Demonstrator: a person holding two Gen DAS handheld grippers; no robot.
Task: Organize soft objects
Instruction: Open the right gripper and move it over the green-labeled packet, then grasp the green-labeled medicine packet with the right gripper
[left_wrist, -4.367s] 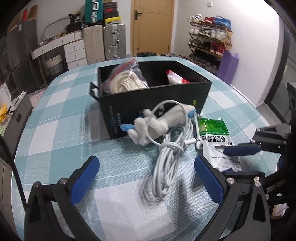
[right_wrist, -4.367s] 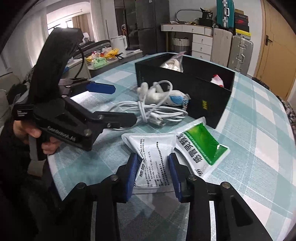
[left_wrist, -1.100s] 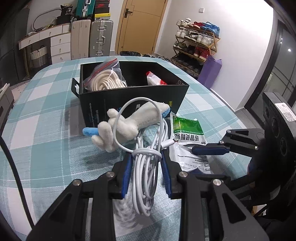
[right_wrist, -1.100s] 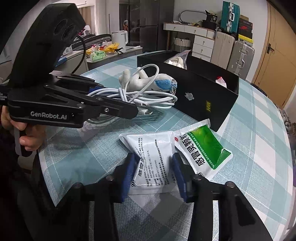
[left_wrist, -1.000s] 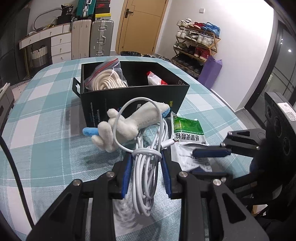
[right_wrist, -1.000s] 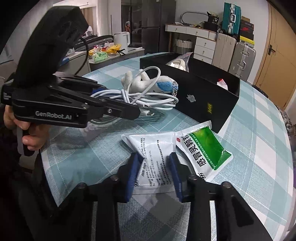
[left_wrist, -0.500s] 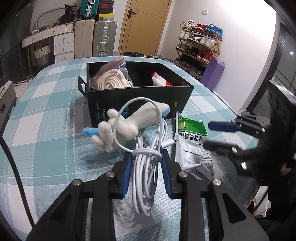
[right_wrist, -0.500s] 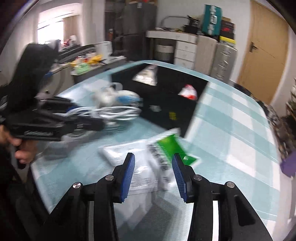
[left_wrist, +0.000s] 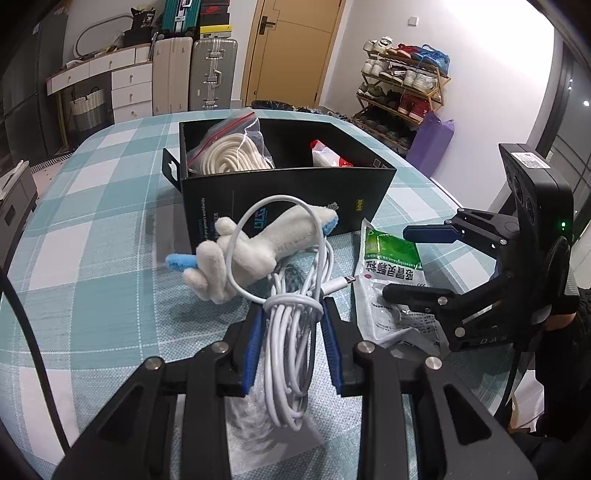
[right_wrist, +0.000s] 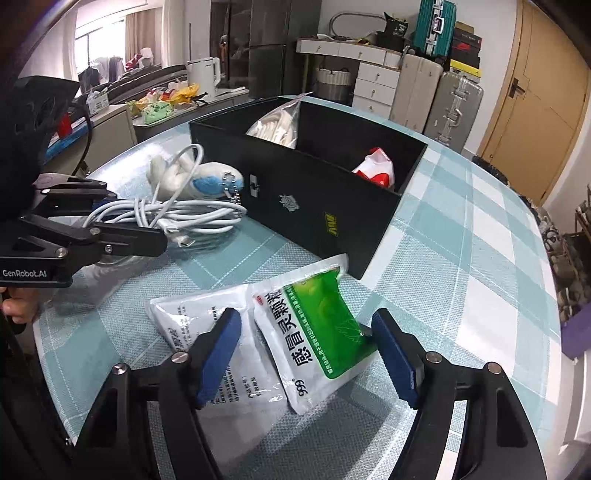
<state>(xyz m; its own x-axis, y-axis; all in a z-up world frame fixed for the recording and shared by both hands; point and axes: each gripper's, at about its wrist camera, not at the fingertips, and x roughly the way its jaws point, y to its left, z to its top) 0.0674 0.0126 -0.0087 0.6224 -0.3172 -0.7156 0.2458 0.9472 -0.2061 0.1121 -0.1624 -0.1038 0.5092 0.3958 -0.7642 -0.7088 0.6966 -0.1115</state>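
Two sachets on table | green sachet (right_wrist: 317, 325) between spread right gripper (right_wrist: 308, 354) fingers, long axis toward black box (right_wrist: 325, 206), probably untouched | left gripper (left_wrist: 291, 347) clenches cable bundle (left_wrist: 291, 332).

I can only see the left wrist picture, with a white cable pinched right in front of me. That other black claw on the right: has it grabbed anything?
Observer: No. The right wrist view shows the right gripper open, one finger on each side of the green sachet, not closed on it.
Visitor: Is its finger touching the white packet next to it?
Observer: One finger sits over the white sachet; I cannot tell whether it touches.
Visitor: Anything on the fluffy toy I am missing?
Observer: Yes, the plush toy has a round blue patch and a small ball chain hanging near the white cable.
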